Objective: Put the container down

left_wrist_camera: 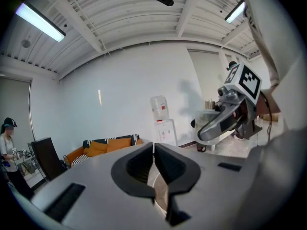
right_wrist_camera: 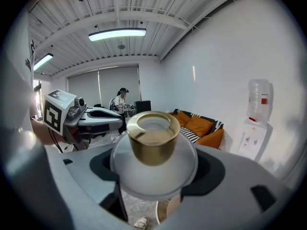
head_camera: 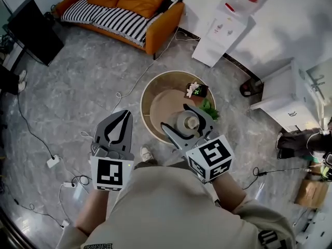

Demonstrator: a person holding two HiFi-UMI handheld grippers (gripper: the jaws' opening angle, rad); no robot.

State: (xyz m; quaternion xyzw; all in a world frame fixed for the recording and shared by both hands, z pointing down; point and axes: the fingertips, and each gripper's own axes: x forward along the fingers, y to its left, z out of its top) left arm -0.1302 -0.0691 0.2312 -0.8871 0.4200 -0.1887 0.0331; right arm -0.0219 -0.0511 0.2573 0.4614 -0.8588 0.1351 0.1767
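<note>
While the right tool (head_camera: 181, 116) is gripping the container (head_camera: 192, 122), its two jaws are pressing on opposite sides of the rounded white body, and the gold collar (right_wrist_camera: 152, 139) is standing at the top with its opening facing upward. From the head view, the container is hanging over the near part of the round counter (head_camera: 162, 100) (whether its base is touching the surface is not showing from above). A small pot of pale flowers (head_camera: 196, 90) is sitting on the far side of the counter, and some green leaves (head_camera: 209, 109) are lying just beside the right tool. The left tool (head_camera: 123, 116) is being held over the grey floor (head_camera: 88, 87) to the left of the counter, with its jaws closed together and nothing between them. An orange sofa (head_camera: 129, 9) with a striped cover is standing by the far wall.
</note>
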